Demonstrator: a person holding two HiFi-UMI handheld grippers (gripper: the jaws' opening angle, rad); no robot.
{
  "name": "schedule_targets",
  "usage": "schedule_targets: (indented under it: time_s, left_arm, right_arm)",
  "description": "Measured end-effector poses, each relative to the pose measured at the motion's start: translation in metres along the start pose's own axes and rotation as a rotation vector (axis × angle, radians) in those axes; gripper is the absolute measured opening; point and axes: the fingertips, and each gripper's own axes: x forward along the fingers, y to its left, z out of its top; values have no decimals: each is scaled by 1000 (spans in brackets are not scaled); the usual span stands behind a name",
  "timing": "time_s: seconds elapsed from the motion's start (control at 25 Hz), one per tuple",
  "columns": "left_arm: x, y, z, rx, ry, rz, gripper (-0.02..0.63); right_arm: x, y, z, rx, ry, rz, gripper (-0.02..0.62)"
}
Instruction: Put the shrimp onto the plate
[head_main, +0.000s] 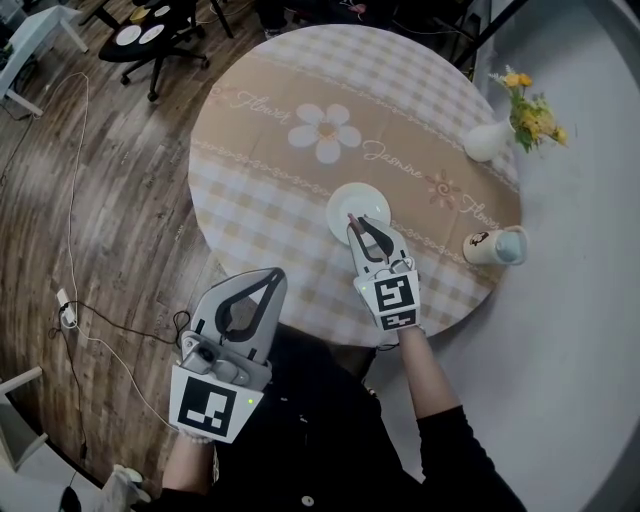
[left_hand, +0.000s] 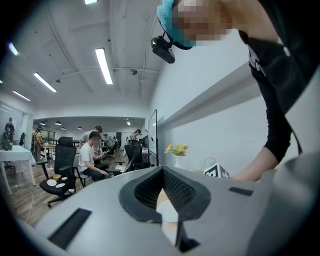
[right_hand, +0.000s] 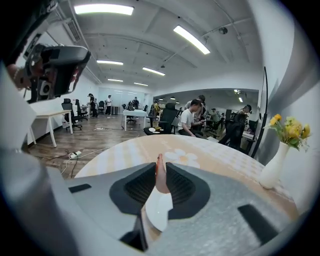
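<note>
Right gripper (head_main: 356, 224) is clamped on the shrimp (right_hand: 160, 176), right over the plate (head_main: 345, 205) (left gripper (head_main: 271, 276) clenched on nothing, off the desk (head_main: 260, 150)).

We read cursive words printed on the checked tablecloth (head_main: 262, 195) — "Flower" near its far left edge, "Jasmine" just right of the white daisy print (head_main: 325, 131), and a partly legible "Flower" by the right edge.
</note>
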Motion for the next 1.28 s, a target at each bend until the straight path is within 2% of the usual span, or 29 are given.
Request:
schedule_targets:
  time_s: [0.92,1.28]
  left_arm:
    - [-1,5,-11,-11,26,6,0]
    - [-3,7,-15,-15,33,9,0]
  right_arm:
    - [66,-3,-98,-86,329,64,54]
    - [74,-5,-114,-62,387,71,54]
